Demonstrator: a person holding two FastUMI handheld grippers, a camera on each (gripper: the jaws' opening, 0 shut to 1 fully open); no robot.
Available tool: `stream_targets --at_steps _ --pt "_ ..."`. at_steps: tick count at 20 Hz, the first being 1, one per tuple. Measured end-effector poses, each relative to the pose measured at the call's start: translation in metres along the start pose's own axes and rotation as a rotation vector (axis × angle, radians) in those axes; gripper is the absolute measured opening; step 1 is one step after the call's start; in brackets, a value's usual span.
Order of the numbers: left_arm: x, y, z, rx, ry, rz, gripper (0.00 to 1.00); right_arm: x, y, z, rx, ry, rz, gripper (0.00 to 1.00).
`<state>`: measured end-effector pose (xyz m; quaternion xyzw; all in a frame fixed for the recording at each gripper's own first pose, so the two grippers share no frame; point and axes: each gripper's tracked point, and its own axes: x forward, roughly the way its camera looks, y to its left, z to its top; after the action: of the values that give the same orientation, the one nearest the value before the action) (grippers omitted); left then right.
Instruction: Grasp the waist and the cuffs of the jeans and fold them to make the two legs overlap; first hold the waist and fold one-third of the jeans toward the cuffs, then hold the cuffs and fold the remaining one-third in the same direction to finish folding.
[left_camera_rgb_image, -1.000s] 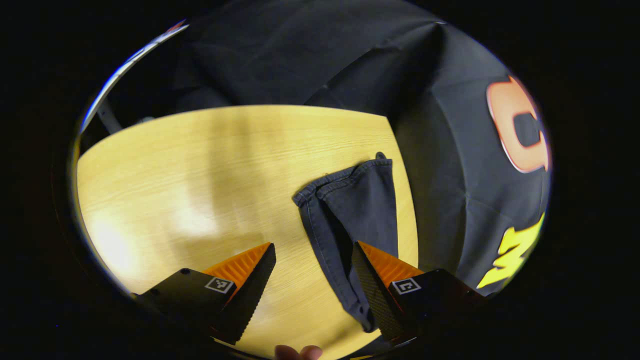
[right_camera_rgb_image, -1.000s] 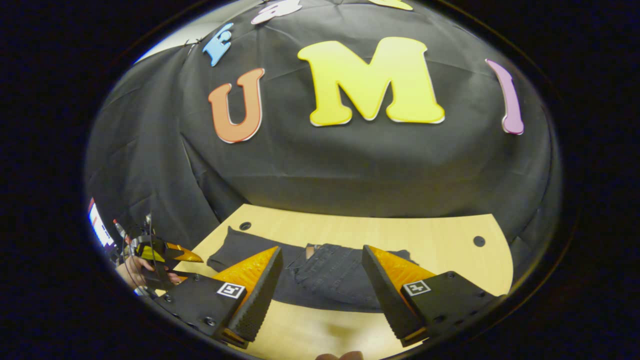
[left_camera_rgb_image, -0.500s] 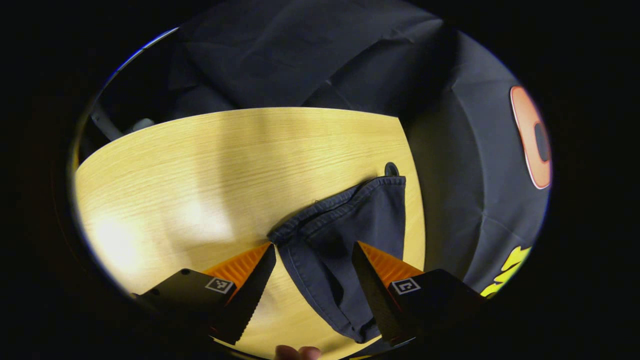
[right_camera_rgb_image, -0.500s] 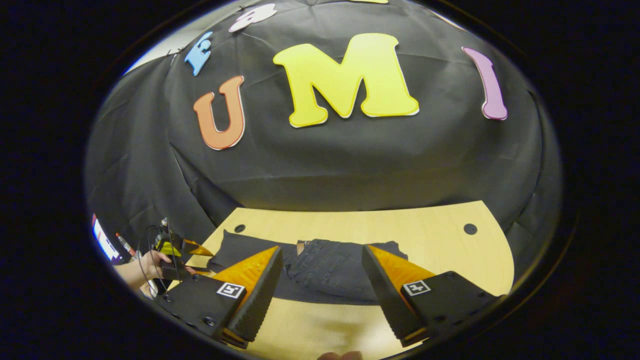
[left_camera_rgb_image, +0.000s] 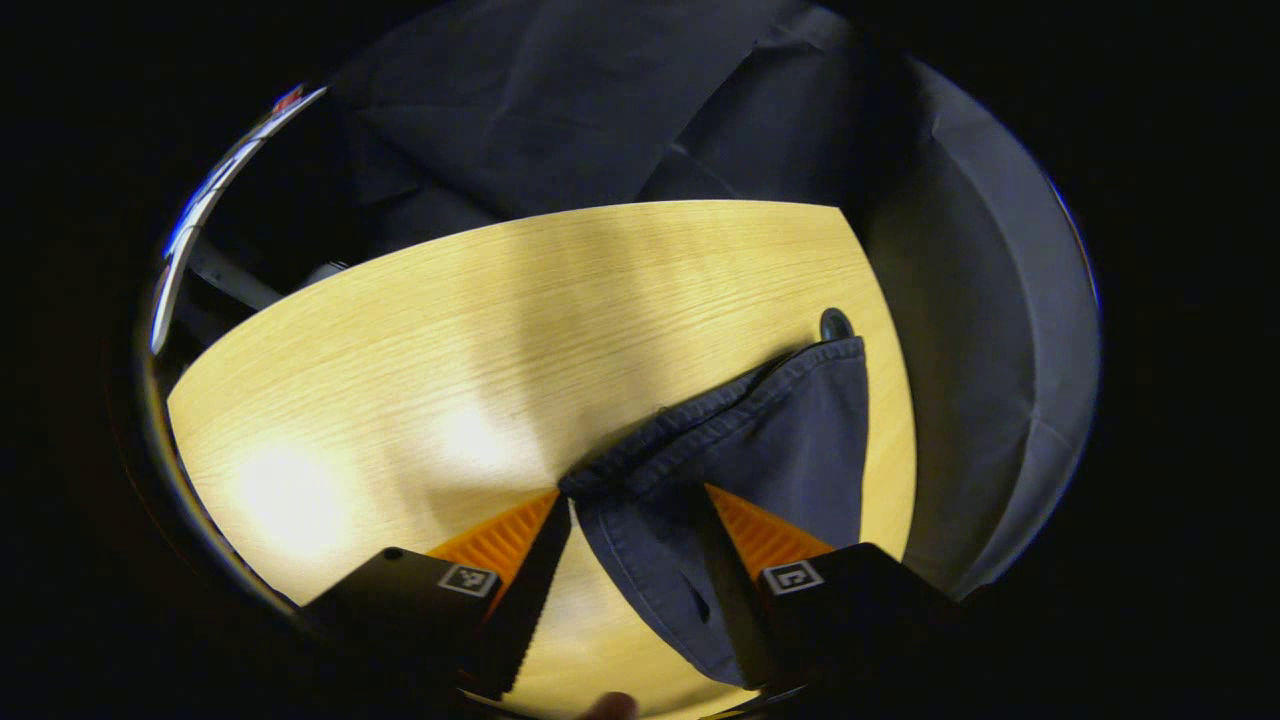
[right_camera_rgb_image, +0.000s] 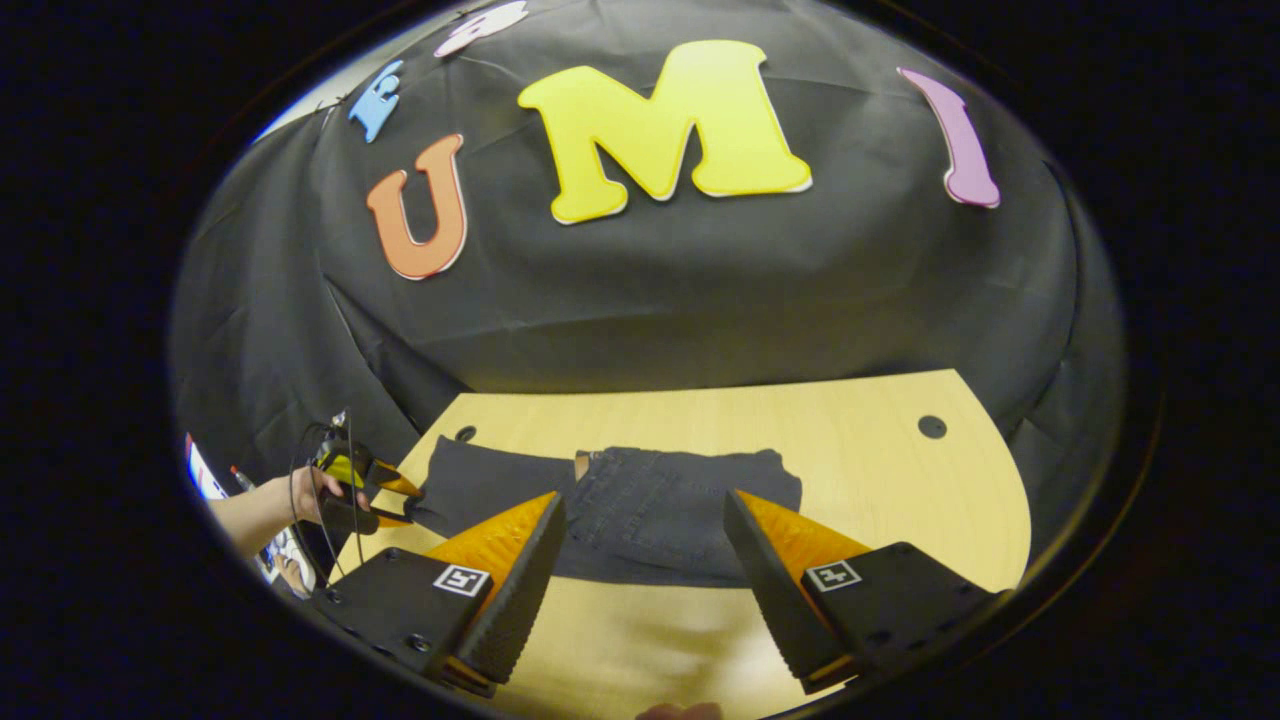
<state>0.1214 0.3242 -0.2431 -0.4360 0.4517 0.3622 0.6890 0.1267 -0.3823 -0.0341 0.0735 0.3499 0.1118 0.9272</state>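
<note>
Jeans (right_camera_rgb_image: 640, 515): dark denim, flat on the wooden surface (right_camera_rgb_image: 880, 470), legs seemingly overlapped, no thirds folded yet by my judgement. Cuffs (left_camera_rgb_image: 720, 430): at the far end, between the fingers of my left claw (left_camera_rgb_image: 635, 545), which is wide, not gripping. My right claw (right_camera_rgb_image: 645, 560): wide, empty, short of the waist.

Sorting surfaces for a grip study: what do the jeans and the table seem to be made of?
Jeans: dark denim, probably cotton, judging by stitched hems and a matte weave. Table: light wood or wood-look laminate, smooth, with straight grain lines and a soft sheen.
</note>
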Motion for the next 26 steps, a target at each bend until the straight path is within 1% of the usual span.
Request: stream_targets --at_steps 1,2,3,4,5,6,7,8,9,10,12,15,16,17,19,20,21,22,23,24,25,26 --pt "0.002 0.000 0.002 -0.017 -0.007 0.010 0.66 -0.001 -0.006 -0.004 0.013 0.007 -0.008 0.94" --pt "0.005 -0.005 0.000 -0.026 -0.013 -0.024 0.43 -0.002 -0.011 -0.005 0.024 0.010 -0.019 0.99" --pt "0.005 -0.012 -0.004 -0.040 -0.015 -0.059 0.48 -0.003 -0.017 -0.005 0.032 0.007 -0.029 0.99" --pt "0.008 -0.019 -0.005 -0.067 -0.014 -0.102 0.24 -0.005 -0.022 -0.004 0.037 0.004 -0.038 0.99" --pt "0.007 -0.021 -0.002 -0.094 -0.039 -0.130 0.24 -0.007 -0.025 -0.005 0.036 0.000 -0.043 0.98" --pt "0.006 -0.022 -0.004 -0.117 -0.040 -0.153 0.23 -0.009 -0.029 -0.006 0.033 0.000 -0.050 0.99" --pt "0.003 -0.023 -0.003 -0.132 -0.058 -0.177 0.13 -0.012 -0.032 -0.007 0.031 -0.003 -0.054 0.99" --pt "-0.002 -0.026 -0.002 -0.135 -0.076 -0.201 0.11 -0.015 -0.035 -0.008 0.030 -0.006 -0.057 0.99" --pt "-0.012 -0.031 -0.002 -0.118 -0.102 -0.229 0.10 -0.019 -0.040 -0.009 0.026 -0.013 -0.069 0.99" --pt "-0.025 -0.038 -0.001 -0.078 -0.133 -0.259 0.07 -0.021 -0.046 -0.011 0.021 -0.021 -0.080 0.99" --pt "-0.058 -0.058 -0.002 0.047 -0.210 -0.313 0.06 -0.031 -0.056 -0.016 0.014 -0.035 -0.099 0.99" --pt "-0.112 -0.106 -0.016 0.246 -0.316 -0.415 0.06 -0.052 -0.071 -0.021 0.041 -0.058 -0.123 0.99" --pt "-0.132 -0.124 -0.023 0.323 -0.349 -0.442 0.06 -0.059 -0.077 -0.023 0.046 -0.062 -0.131 0.94" --pt "-0.152 -0.143 -0.033 0.405 -0.385 -0.472 0.06 -0.068 -0.085 -0.026 0.047 -0.068 -0.140 0.99" --pt "-0.192 -0.183 -0.060 0.581 -0.456 -0.544 0.06 -0.084 -0.099 -0.026 0.048 -0.086 -0.155 0.99" --pt "-0.211 -0.203 -0.079 0.665 -0.487 -0.592 0.06 -0.091 -0.107 -0.024 0.051 -0.098 -0.165 1.00" --pt "-0.226 -0.222 -0.100 0.743 -0.508 -0.638 0.06 -0.099 -0.118 -0.026 0.053 -0.106 -0.177 0.99" --pt "-0.235 -0.237 -0.120 0.819 -0.521 -0.657 0.06 -0.108 -0.129 -0.029 0.056 -0.114 -0.190 0.99" --pt "-0.231 -0.259 -0.156 0.891 -0.530 -0.672 0.06 -0.118 -0.141 -0.031 0.063 -0.120 -0.202 0.98" --pt "-0.226 -0.276 -0.186 0.957 -0.536 -0.685 0.06 -0.126 -0.153 -0.034 0.070 -0.123 -0.216 0.94" --pt "-0.209 -0.288 -0.228 1.017 -0.539 -0.699 0.06 -0.135 -0.166 -0.039 0.078 -0.124 -0.233 0.98" --pt "-0.200 -0.297 -0.254 1.072 -0.535 -0.707 0.06 -0.143 -0.180 -0.044 0.087 -0.123 -0.252 0.98"
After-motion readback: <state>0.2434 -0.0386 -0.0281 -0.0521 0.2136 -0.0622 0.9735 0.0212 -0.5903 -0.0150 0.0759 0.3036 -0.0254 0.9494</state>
